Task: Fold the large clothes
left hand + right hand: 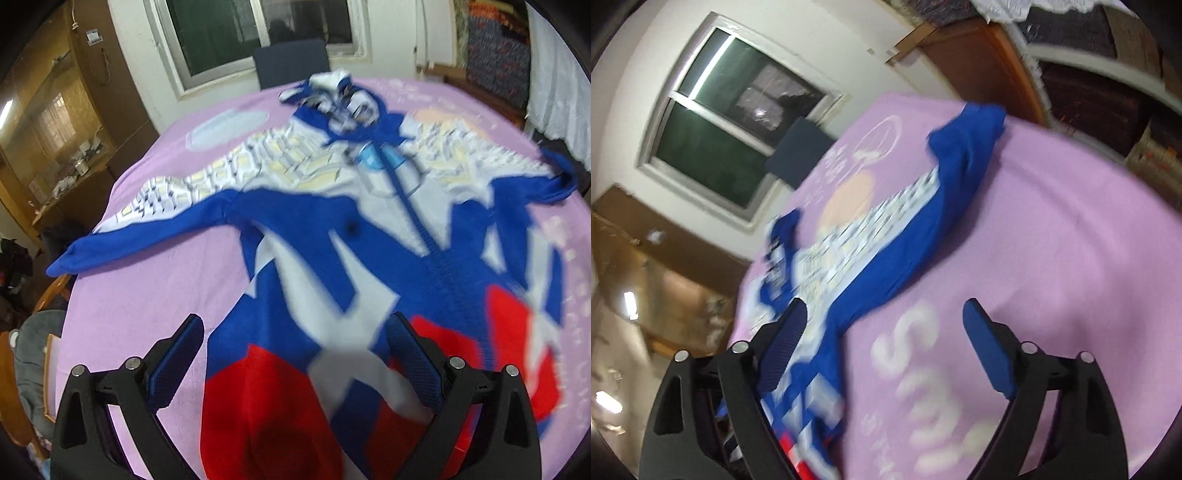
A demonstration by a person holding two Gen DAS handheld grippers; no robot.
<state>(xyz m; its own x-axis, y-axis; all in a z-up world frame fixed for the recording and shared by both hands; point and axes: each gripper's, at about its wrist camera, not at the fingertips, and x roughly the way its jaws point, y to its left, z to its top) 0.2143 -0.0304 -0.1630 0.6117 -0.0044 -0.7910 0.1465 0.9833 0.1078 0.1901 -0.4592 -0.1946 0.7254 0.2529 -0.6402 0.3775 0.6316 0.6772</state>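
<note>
A large hooded one-piece suit (332, 229) in blue, white and red lies spread flat on a pink blanket (155, 295), sleeves stretched out to both sides, hood at the far end. My left gripper (295, 332) hovers open above the suit's red and blue leg part, nothing between its fingers. In the right wrist view the suit's blue sleeve (923, 229) runs diagonally across the blanket (1071, 240). My right gripper (882, 317) is open over the sleeve's near part, its left finger (783, 347) above the suit's body. Both views are motion-blurred.
A window (229, 29) and a dark blue chair back (291, 66) stand beyond the far edge. A wooden cabinet (55, 129) with small items is at the left. Patterned fabric (498, 55) hangs at the right. White lettering (923, 369) marks the blanket near my right gripper.
</note>
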